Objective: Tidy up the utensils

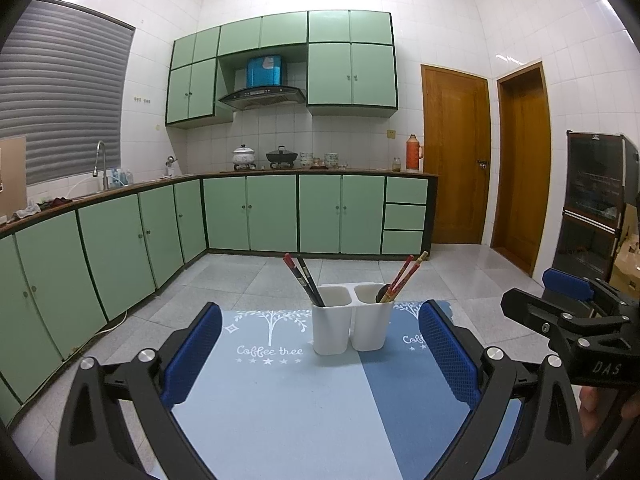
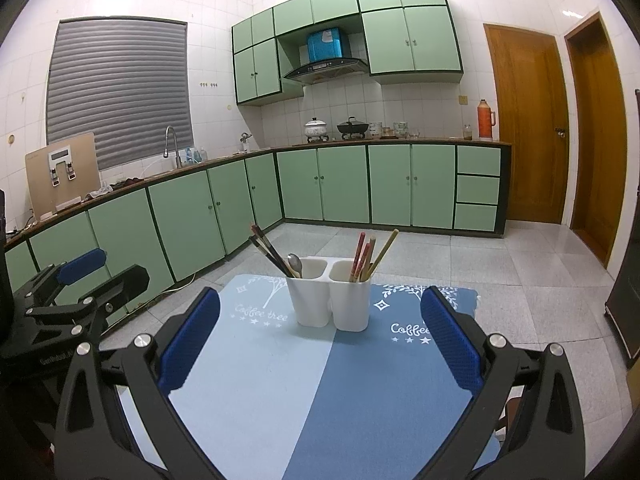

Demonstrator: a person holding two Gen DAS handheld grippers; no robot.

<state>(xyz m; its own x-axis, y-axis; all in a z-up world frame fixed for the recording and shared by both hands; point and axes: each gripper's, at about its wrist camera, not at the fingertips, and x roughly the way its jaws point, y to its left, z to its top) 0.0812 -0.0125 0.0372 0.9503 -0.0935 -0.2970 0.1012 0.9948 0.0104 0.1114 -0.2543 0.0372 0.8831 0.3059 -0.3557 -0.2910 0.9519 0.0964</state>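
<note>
Both grippers, left (image 1: 320, 356) and right (image 2: 320, 340), hover with jaws spread wide, empty, above the blue mat (image 2: 360, 392). White two-cup holder (image 2: 332, 300) stands mid-mat: dark chopsticks (image 2: 270, 254) and spoon (image 2: 295, 265) left cup, red and tan chopsticks (image 2: 366, 258) right. Nothing loose on mat; sorting judged finished or nearly so.

I'm in a home kitchen: pale green cabinets (image 1: 272, 212) run along the counter from my nine o'clock round to twelve, with matching wall cupboards (image 1: 352, 74) above. At twelve o'clock a range hood (image 1: 262, 96) hangs over a stove carrying a white pot (image 1: 243, 155) and a dark wok (image 1: 281, 156). A sink tap (image 1: 100, 160) stands at ten o'clock under a shuttered window (image 1: 60, 96), white tiles cover the walls, and wooden doors (image 1: 456, 152) close off two o'clock.
</note>
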